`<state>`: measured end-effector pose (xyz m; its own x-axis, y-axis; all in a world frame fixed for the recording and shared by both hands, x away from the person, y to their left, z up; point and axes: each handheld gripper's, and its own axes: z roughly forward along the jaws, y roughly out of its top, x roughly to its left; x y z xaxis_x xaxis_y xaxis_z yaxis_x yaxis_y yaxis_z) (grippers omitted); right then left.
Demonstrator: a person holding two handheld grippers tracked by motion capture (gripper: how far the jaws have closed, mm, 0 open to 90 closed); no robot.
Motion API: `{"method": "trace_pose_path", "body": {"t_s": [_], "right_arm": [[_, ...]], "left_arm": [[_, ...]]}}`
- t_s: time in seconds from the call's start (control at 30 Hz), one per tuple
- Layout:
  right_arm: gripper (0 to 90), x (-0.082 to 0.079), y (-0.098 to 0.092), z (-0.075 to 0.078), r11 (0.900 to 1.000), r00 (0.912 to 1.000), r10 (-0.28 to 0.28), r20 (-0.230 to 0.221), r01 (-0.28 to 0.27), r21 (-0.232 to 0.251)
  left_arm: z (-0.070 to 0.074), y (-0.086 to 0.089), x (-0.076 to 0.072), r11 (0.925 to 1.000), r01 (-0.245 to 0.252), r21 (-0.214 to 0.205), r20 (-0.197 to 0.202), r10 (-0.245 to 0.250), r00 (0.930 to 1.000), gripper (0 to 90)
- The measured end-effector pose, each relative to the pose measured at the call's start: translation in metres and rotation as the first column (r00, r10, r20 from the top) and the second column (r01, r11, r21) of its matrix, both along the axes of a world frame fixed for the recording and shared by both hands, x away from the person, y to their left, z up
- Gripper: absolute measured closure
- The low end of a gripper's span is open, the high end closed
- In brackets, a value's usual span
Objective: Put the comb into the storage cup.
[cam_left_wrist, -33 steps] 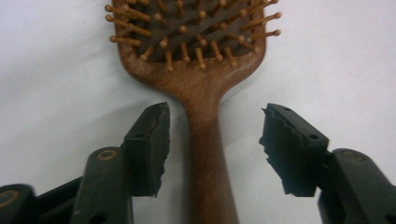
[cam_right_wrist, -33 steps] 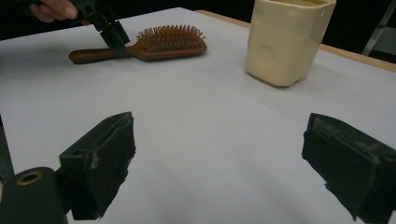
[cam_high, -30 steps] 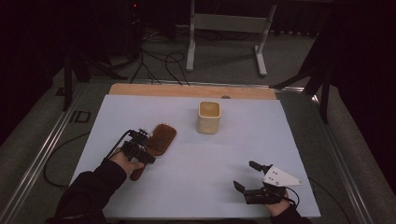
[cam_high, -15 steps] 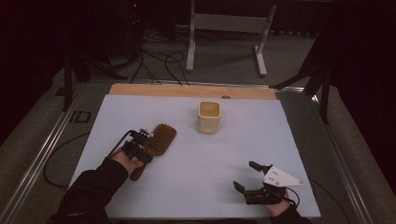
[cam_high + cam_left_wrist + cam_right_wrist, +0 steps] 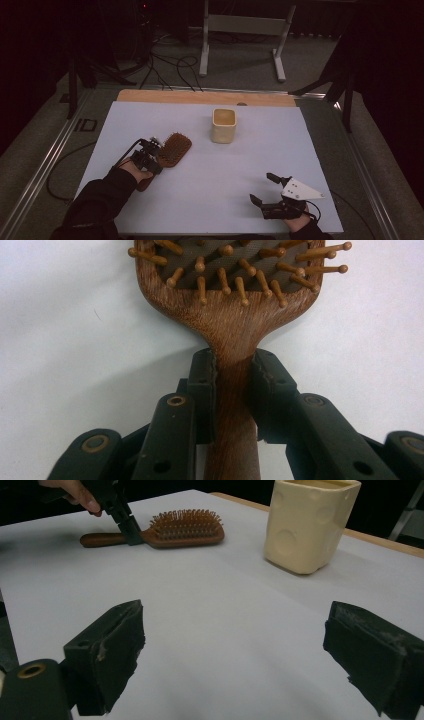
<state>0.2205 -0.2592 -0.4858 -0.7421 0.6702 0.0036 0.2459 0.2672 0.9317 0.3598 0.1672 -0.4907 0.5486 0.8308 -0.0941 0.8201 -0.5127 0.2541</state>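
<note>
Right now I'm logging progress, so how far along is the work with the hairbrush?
Done: the left gripper has just closed its jaws on the handle of the hairbrush. In hand: the grip only; the hairbrush lies flat on the table, bristles up, not yet lifted. Left: lifting and moving it, perhaps to the cream cup standing upright nearby, though that is a guess. The right gripper rests open, holding nothing.

Left black two-jaw gripper (image 5: pixel 235 390): jaws having just been closing, pads now pressing either side of the brown wooden paddle hairbrush (image 5: pixel 232 305) at its handle neck.
</note>
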Motion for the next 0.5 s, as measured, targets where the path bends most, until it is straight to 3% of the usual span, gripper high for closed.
{"method": "trace_pose_path", "body": {"t_s": [0.13, 0.27, 0.5], "right_arm": [[9.5, 0.0005, -0.0008, -0.0001, 1.0000, 1.0000, -0.003, 0.000, 0.003, 0.001], [9.5, 0.0006, -0.0005, -0.0003, 1.0000, 1.0000, -0.004, -0.001, 0.004, 0.001], [9.5, 0.0007, -0.0011, -0.0003, 1.0000, 1.0000, -0.008, 0.000, 0.008, 0.002]], "left_arm": [[-0.0008, 0.0019, -0.0045, 0.9999, 0.009, -0.013, 0.036, -0.008, 0.9993, 73.7], [-0.0013, 0.0066, -0.0061, 0.9987, -0.001, -0.050, 0.048, 0.004, 0.9989, 73.9], [-0.0023, 0.0085, -0.0099, 0.9973, -0.007, -0.074, 0.087, 0.013, 0.9961, 74.1]]}}
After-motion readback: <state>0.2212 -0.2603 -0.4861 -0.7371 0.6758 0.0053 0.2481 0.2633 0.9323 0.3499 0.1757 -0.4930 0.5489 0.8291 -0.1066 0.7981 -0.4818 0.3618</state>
